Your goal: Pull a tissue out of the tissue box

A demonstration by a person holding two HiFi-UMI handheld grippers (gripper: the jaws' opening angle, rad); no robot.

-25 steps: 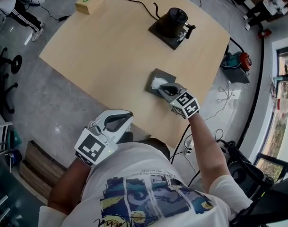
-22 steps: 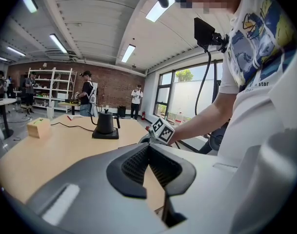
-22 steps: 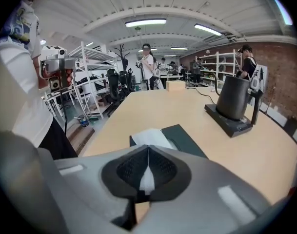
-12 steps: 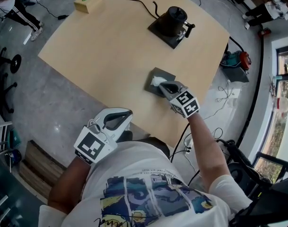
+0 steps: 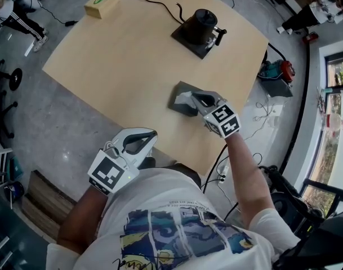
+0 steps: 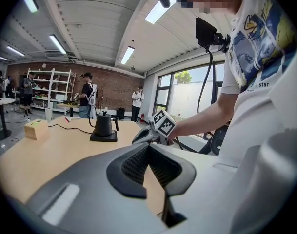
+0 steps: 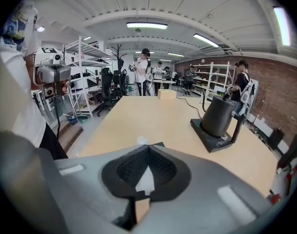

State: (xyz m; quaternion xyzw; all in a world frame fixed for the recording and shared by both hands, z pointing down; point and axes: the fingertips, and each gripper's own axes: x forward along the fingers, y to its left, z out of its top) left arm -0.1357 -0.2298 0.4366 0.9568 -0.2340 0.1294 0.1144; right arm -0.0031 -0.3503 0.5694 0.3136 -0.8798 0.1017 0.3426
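Step in hand: the pull itself, just begun.

Right gripper (image 5: 194, 98): jaws pressed together on a white tissue (image 7: 145, 180). The right gripper view shows a sliver of it pinched between the ribbed pads. The gripper sits directly over the top of the box (image 5: 181, 109), angled down.

Box: dark grey, on the table (image 5: 120, 61), on the person's side of the kettle (image 5: 203, 21) and well apart from it, close to the near table edge. A white tuft shows at its top opening beside the right jaws. Most of the sheet looks to be inside yet, so I judge the task early, grip made but sheet not free.

Left gripper (image 5: 153, 134): jaws closed on nothing. It is held much further from the kettle than the box is, off the table edge by the person's body. It is not touching the box.

Next move, as I judge it: lift the right gripper up and away from the box, steadily, grip kept tight. Nothing holds the box down, so it may ride up with the sheet. Bracing it with the left gripper would help. A sharp tug could tear the tissue.
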